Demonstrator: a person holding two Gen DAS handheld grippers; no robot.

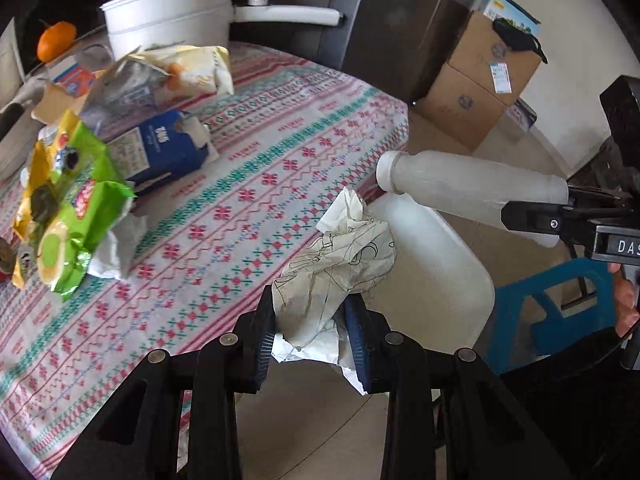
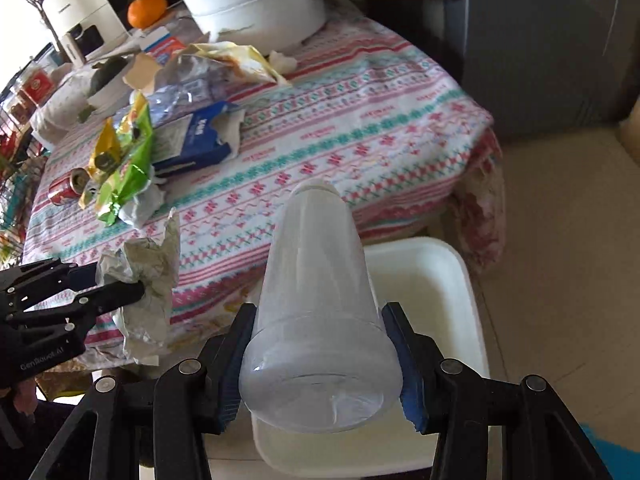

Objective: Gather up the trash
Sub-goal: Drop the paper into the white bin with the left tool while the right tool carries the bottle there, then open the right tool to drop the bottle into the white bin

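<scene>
My left gripper (image 1: 310, 334) is shut on a crumpled white paper (image 1: 336, 264) and holds it past the table's edge, above a white bin (image 1: 440, 280) on the floor. The paper also shows in the right wrist view (image 2: 148, 280), with the left gripper (image 2: 120, 286) at the left. My right gripper (image 2: 320, 364) is shut on a cloudy plastic bottle (image 2: 316, 300), held over the white bin (image 2: 440, 280). In the left wrist view the bottle (image 1: 472, 184) lies level with its white cap to the left, held by the right gripper (image 1: 532, 216).
On the patterned tablecloth (image 1: 248, 168) lie a green snack wrapper (image 1: 76, 208), a blue carton (image 1: 168, 152), a yellow-white bag (image 1: 188, 68), a red can (image 2: 66, 190) and a white pot (image 1: 168, 12). Cardboard boxes (image 1: 480, 84) stand on the floor. A blue stool (image 1: 552, 308) is near the bin.
</scene>
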